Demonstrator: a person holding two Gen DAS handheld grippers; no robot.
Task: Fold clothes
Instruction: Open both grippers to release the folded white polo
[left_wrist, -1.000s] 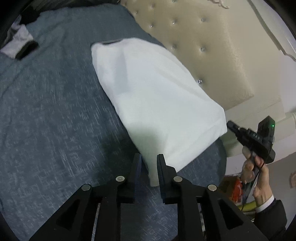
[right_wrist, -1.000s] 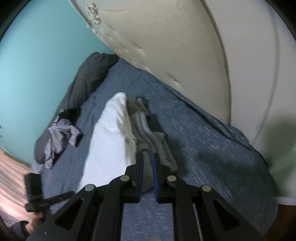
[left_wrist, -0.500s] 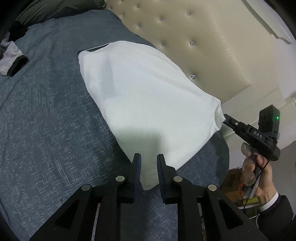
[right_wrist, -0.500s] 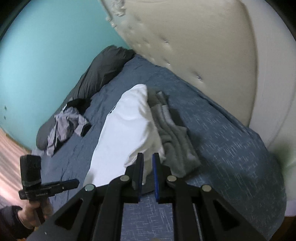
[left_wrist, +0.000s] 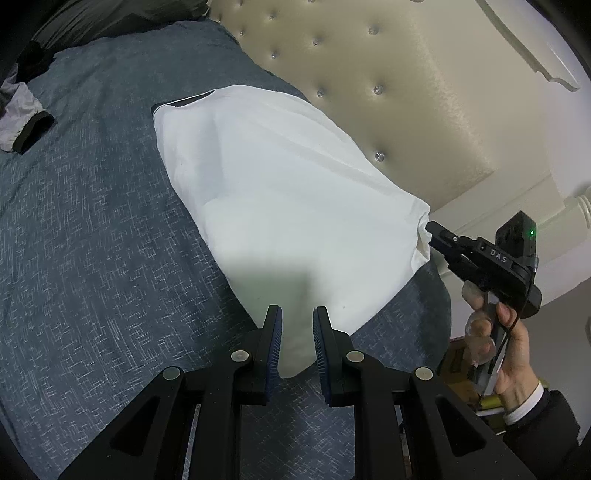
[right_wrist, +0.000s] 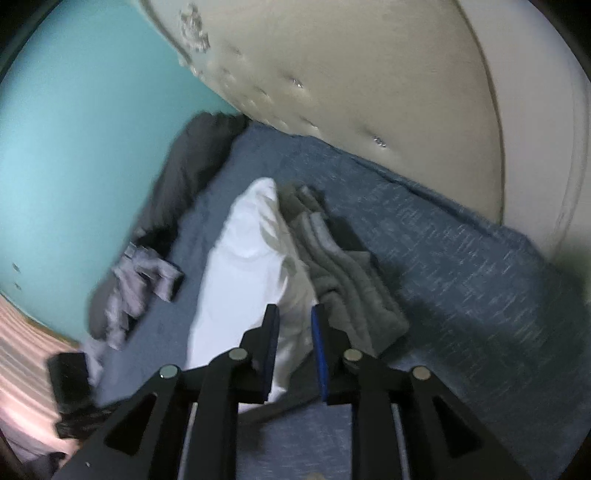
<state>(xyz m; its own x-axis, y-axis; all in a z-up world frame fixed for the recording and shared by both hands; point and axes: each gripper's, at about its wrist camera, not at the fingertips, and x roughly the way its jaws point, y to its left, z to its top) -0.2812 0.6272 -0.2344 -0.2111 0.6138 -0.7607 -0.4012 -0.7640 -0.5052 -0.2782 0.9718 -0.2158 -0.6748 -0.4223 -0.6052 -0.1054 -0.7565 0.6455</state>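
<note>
Left wrist: left hand-held gripper (left_wrist: 296, 325) pinches shirt (left_wrist: 288, 192) corner | right hand-held gripper (left_wrist: 430, 230) pinches opposite corner, likely spreading it taut over bed (left_wrist: 92, 221)

A bed under a speckled blue cover (left_wrist: 92, 229) meets a cream tufted headboard (left_wrist: 388, 92), with a turquoise wall (right_wrist: 81, 129) off to one side.

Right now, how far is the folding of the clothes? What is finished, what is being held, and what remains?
Nothing looks finished yet. In hand: the white garment, lifted off the blue bedspread, with the left gripper and the right gripper each closed on a corner. Left: the grey garment lies rumpled beside it, and a light grey piece lies crumpled farther off.
</note>
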